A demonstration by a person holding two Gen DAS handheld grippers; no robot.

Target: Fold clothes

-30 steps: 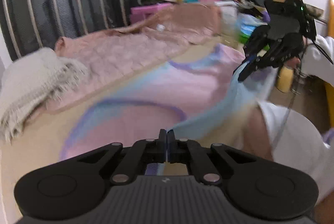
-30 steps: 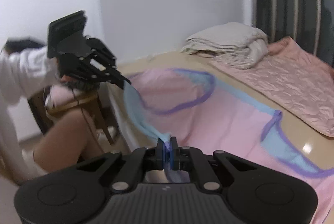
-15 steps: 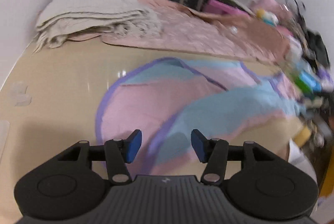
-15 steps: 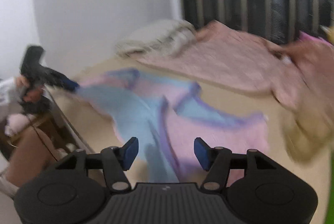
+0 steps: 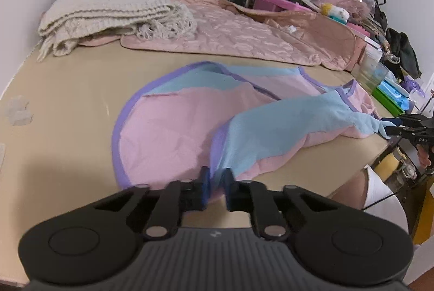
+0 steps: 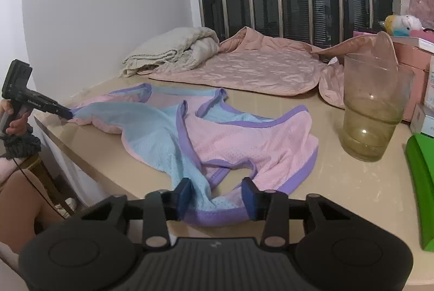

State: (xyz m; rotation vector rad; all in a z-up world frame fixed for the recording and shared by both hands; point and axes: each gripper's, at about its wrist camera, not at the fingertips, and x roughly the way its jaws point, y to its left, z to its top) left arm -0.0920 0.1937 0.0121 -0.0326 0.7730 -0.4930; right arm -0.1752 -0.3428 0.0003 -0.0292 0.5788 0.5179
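Two grippers work a pink-and-blue garment spread on the beige desk near its front edge. Left gripper has its jaws nearly together, pinching the hem at the front edge. Right gripper straddles another hem, its jaws closing, pads not yet pressing. Farther back lie a folded blanket and a glass.
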